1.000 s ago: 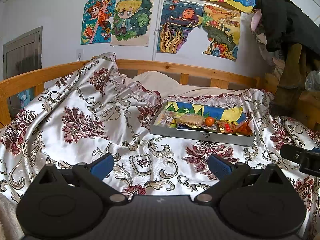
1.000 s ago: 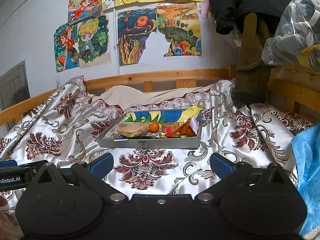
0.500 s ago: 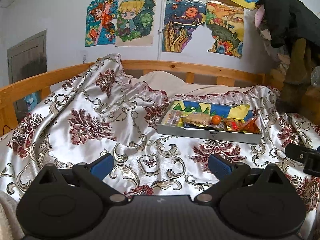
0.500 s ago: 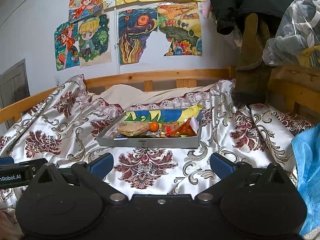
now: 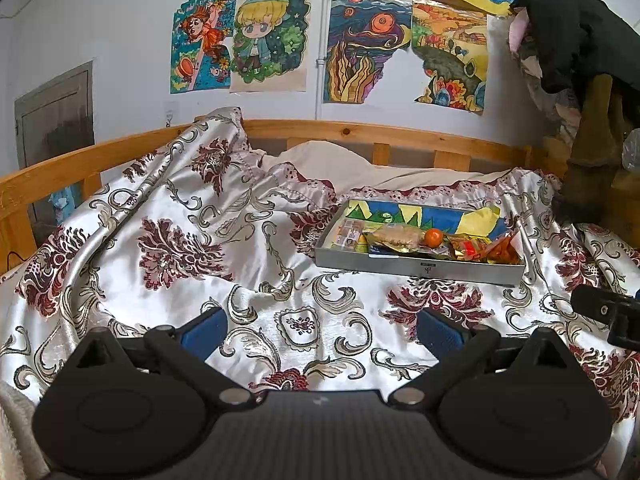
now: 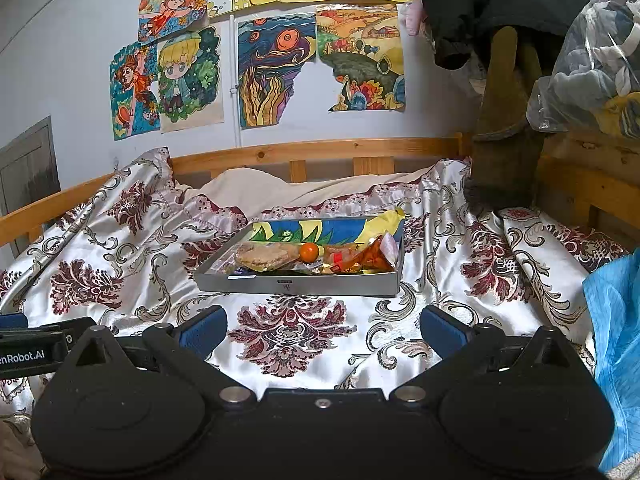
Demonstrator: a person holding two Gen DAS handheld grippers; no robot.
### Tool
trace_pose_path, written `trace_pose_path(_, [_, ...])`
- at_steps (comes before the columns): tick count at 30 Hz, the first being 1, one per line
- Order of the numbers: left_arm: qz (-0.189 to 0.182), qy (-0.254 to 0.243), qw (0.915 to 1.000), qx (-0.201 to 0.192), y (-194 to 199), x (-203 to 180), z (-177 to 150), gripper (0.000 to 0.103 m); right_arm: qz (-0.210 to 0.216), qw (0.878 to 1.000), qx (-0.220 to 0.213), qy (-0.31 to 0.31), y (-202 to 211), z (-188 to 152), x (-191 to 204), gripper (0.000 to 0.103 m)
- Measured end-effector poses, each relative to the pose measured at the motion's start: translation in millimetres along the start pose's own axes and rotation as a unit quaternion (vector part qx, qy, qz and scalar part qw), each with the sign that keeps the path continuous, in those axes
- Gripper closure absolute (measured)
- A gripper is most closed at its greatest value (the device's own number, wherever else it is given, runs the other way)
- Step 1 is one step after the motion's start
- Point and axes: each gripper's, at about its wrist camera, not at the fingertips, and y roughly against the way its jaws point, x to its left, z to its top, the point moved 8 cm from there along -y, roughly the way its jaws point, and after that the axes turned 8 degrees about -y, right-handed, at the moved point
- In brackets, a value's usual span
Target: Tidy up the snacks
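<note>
Two grippers are held low over the bedspread point(image 6: 292, 328), side by side, both aimed at a shallow grey tray point(image 6: 298, 282) that is set flat on the quilt. In the right wrist view the tray is found at about 12 o'clock beyond the right gripper point(image 6: 323, 330); in the left wrist view it is seen nearer 1 o'clock from the left gripper point(image 5: 320, 330). The tongs of both are spread wide, with nothing between the blue pads, as would suit an approach or a withdrawal.

All the snacks that can be seen are gathered inside the tray: a clear bag of flat cakes point(image 6: 266, 257) at its 9 o'clock side, a small orange fruit point(image 6: 309, 252) near the middle, and red-orange packets point(image 6: 370, 258) heaped toward 3 o'clock. Small wrapped sweets point(image 5: 347, 233) are tucked at the far left end in the left view. A coloured drawing point(image 6: 320, 229) is laid beneath them as a lining.

The pile is loose and overlapping, so it may be judged either as snacks collected but awaiting sorting, or as a finished gathering; this is not settled by the views. The soft, rumpled quilt beneath could let the tray tip if it were pressed at one edge.
</note>
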Motion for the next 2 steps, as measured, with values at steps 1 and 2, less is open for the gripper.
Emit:
trace_pose_path(1, [0.000,0.000,1.0000,0.001,0.0,0.1,-0.2,0.000,0.000,1.000,0.000,0.000,-0.1,-0.2,0.6,0.001])
trace_pose_path(2, [0.001,0.000,1.0000,0.002,-0.1,-0.6,-0.1,0.000,0.000,1.000,0.000,0.000,-0.2,-0.3,0.8,0.001])
